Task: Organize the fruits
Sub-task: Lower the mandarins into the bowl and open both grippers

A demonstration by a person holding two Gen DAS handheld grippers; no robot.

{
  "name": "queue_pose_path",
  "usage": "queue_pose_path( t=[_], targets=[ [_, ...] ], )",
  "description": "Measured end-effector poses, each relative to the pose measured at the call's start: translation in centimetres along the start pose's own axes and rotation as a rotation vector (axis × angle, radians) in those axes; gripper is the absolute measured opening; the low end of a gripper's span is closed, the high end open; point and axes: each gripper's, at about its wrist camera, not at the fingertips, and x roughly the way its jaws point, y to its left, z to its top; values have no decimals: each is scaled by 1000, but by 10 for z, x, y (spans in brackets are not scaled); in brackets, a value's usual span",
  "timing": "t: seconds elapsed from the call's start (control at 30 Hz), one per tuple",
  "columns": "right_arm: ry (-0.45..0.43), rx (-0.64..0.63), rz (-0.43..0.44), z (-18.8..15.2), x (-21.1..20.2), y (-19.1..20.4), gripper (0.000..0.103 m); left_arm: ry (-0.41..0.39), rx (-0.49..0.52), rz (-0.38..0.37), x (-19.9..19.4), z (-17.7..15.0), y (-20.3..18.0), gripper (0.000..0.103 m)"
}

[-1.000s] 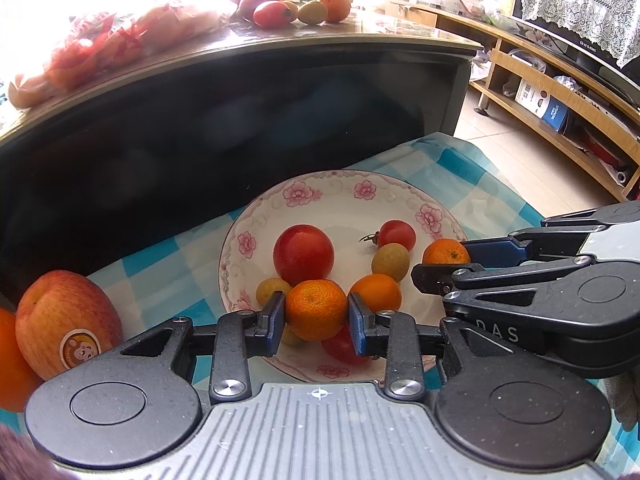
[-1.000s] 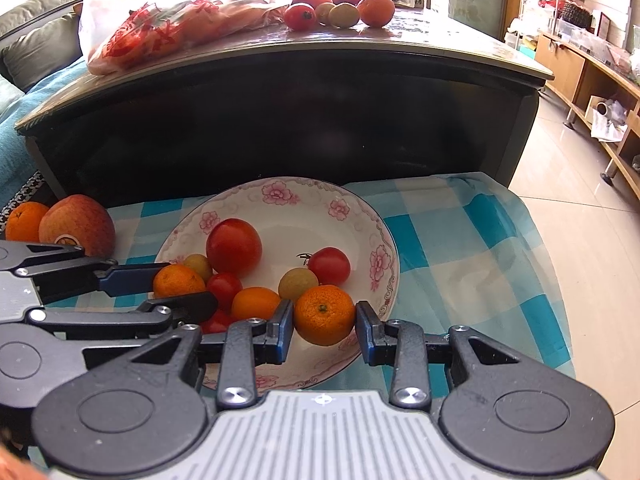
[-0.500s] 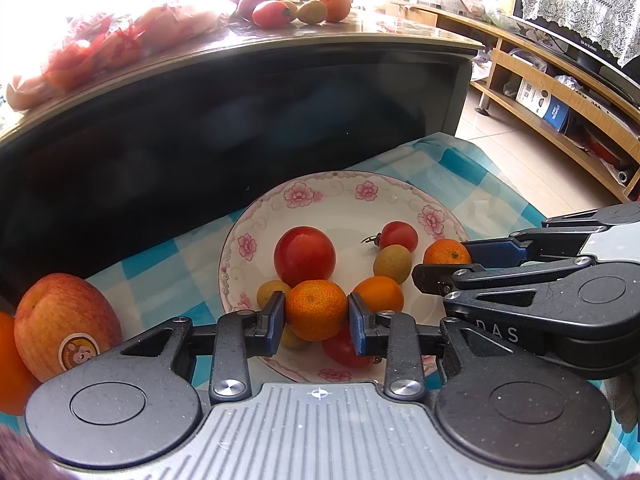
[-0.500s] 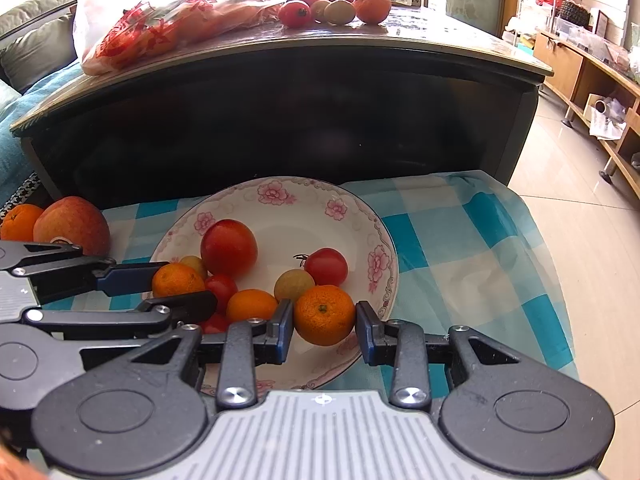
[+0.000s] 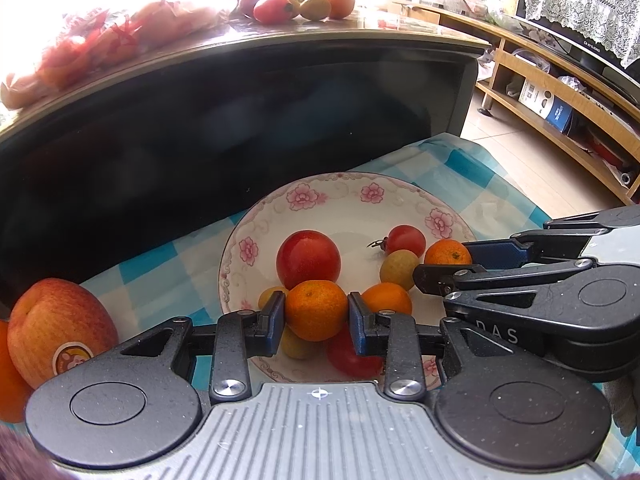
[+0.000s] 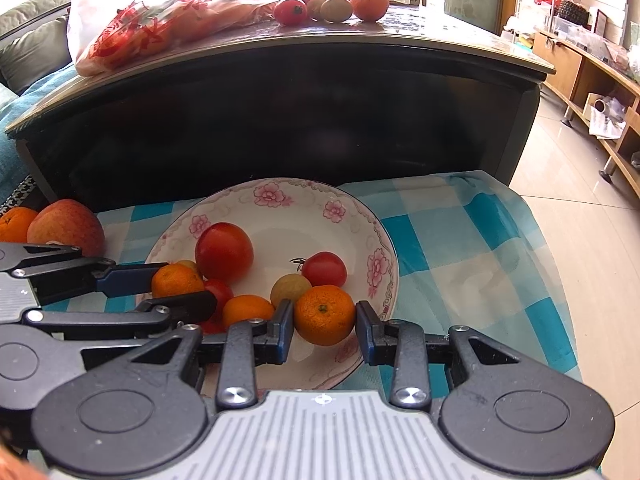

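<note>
The left gripper [image 5: 316, 316] clamps a mandarin [image 5: 316, 309] between its blue-padded jaws above a floral-rimmed plate [image 5: 320, 200] set on a blue-and-white checked cloth [image 5: 160, 256]. On the plate lie a large red tomato [image 5: 308, 258], a cherry tomato [image 5: 406, 239] and other small fruit. The right gripper [image 5: 452, 262] reaches in beside another mandarin [image 5: 447, 252], while an apple [image 5: 56, 326] rests off the plate, far left.

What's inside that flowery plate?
The flowery plate holds a big tomato, smaller tomatoes, yellowish round fruits and mandarins; each hand-held gripper straddles a mandarin. Fruit beneath the left hand-held gripper is partly covered.
</note>
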Motion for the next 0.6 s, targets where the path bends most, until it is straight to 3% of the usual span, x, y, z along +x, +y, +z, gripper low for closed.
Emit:
queue_pose_path(
  t=[0.6],
  targets=[
    [-6, 20, -4, 8, 10, -3, 37, -15, 17, 11, 5, 5, -1, 40]
  ],
)
